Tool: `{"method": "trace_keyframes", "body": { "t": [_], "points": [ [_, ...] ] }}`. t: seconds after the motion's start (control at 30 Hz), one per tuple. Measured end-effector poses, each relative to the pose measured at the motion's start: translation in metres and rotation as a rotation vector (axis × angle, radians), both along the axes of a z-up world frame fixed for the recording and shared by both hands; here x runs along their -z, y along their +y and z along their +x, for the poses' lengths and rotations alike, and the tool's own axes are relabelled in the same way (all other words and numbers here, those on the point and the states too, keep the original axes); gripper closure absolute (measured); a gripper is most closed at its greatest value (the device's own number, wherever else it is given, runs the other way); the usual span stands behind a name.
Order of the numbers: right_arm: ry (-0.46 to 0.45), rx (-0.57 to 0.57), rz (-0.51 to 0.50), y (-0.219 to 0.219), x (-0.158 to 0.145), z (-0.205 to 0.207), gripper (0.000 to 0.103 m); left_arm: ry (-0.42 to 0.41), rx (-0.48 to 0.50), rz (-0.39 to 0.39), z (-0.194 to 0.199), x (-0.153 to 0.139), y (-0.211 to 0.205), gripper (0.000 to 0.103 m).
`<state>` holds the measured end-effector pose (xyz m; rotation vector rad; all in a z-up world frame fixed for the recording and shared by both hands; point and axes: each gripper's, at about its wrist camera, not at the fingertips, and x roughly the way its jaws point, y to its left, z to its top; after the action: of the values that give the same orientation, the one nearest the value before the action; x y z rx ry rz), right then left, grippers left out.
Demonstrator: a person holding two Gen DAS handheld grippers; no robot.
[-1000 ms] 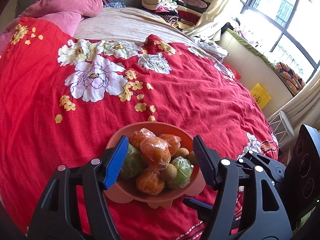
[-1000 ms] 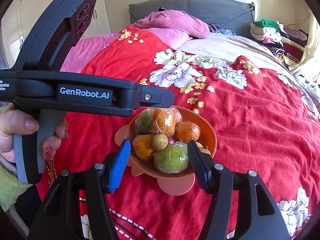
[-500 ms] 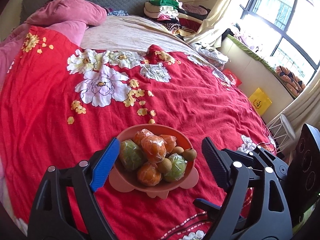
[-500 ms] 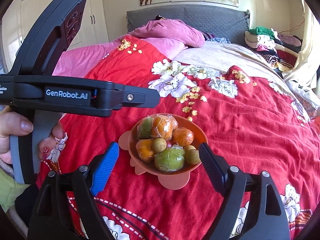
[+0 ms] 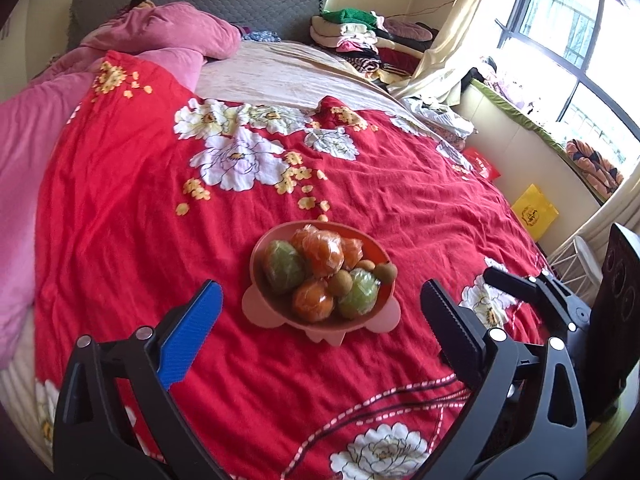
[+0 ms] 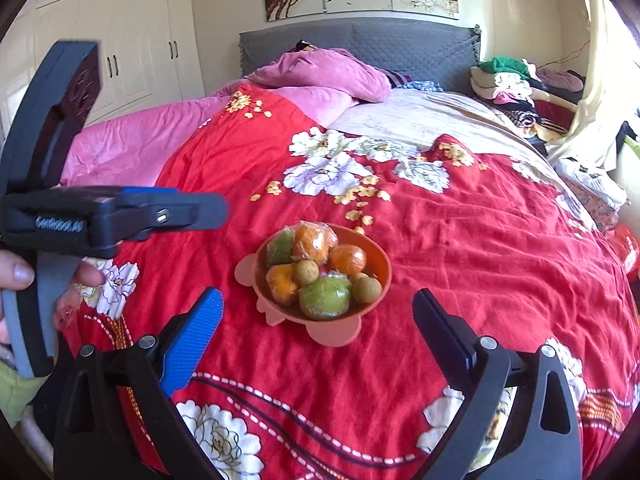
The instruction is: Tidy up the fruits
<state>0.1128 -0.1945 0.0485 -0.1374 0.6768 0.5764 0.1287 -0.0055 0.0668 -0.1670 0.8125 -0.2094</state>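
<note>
A salmon-pink bowl (image 5: 257,257) (image 6: 383,265) stands on the red flowered bedspread (image 5: 120,240). It is piled with plastic-wrapped oranges (image 5: 322,254), wrapped green fruits (image 5: 284,266) and small brown round fruits (image 5: 340,280). My left gripper (image 5: 319,286) hangs short of the bowl, its jaws opening wide, nothing between the pads. My right gripper (image 6: 317,293) is likewise drawn back from the bowl, jaws opening, with nothing held. The right wrist view also shows the left gripper's body (image 6: 120,212) in a hand (image 6: 16,272) at the left.
A pink quilt (image 5: 24,160) and pink pillow (image 5: 176,32) lie at the bed's far left. Folded clothes (image 5: 352,36) are stacked by the grey headboard (image 6: 400,44). A yellow bag (image 5: 534,210) and window sill lie right of the bed; wardrobes (image 6: 132,40) stand left.
Both grippers have pulled back and up from the bowl while their jaws spread wide. The bowl of fruit has stayed in place on the bedspread.
</note>
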Motion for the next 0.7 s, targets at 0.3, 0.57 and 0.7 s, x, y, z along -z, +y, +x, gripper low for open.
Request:
{"method": "trace_keyframes", "body": {
  "t": [0.3,0.57,0.7],
  "points": [
    [0.023,0.022,-0.015,-0.013,0.015,-0.018,0.005,0.032,-0.056,0.044,-0.042,0.028,0.001,0.01],
    [0.049,0.029,-0.025,-0.014,0.025,-0.033,0.005,0.054,-0.082,0.063,-0.066,0.05,-0.003,0.01],
    [0.068,0.033,-0.025,-0.015,0.032,-0.037,0.005,0.062,-0.076,0.072,-0.074,0.057,-0.006,0.01]
  ]
}}
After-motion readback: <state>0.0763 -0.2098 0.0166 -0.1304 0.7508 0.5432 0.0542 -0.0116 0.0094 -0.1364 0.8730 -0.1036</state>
